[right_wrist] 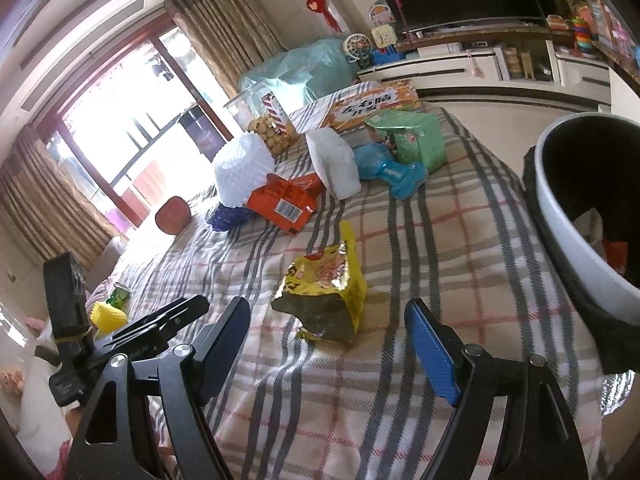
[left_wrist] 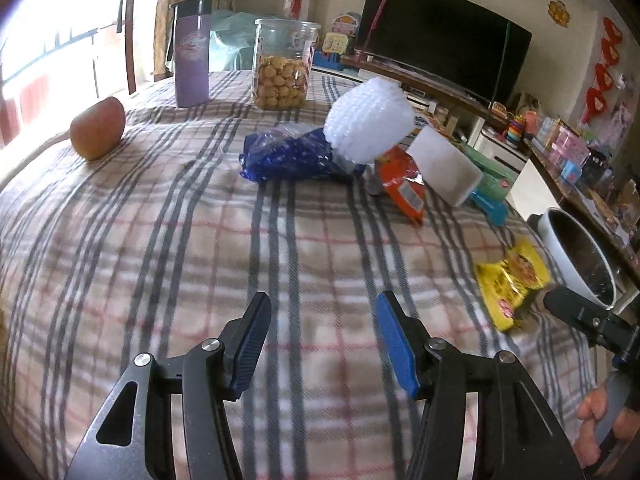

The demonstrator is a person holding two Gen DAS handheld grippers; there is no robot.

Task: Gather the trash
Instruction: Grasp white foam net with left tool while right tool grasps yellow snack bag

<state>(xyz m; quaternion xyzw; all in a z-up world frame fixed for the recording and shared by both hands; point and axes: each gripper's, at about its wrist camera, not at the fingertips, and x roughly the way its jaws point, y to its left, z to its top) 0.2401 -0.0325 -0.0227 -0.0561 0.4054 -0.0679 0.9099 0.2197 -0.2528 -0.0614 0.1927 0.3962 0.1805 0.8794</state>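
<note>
On the plaid tablecloth (left_wrist: 160, 240) lie a crumpled blue wrapper (left_wrist: 288, 156), a white foam fruit net (left_wrist: 370, 120), an orange snack packet (left_wrist: 402, 184) and a yellow snack bag (left_wrist: 512, 280). My left gripper (left_wrist: 324, 312) hovers open over bare cloth, well short of the blue wrapper. In the right wrist view the yellow snack bag (right_wrist: 328, 292) lies just ahead of my right gripper (right_wrist: 328, 316), open and empty. The white bin (right_wrist: 580, 208) stands at the table's right edge with scraps inside. The foam net (right_wrist: 240, 168) and orange packet (right_wrist: 280, 204) lie farther back.
An apple (left_wrist: 98, 128), a purple tumbler (left_wrist: 192, 52) and a cookie jar (left_wrist: 284, 64) stand at the far side. A white block (left_wrist: 448, 172), a blue toy (right_wrist: 390, 172), a green pack (right_wrist: 416, 136) and a printed box (right_wrist: 372, 104) crowd the back right. A hand (left_wrist: 600, 420) holds the other gripper.
</note>
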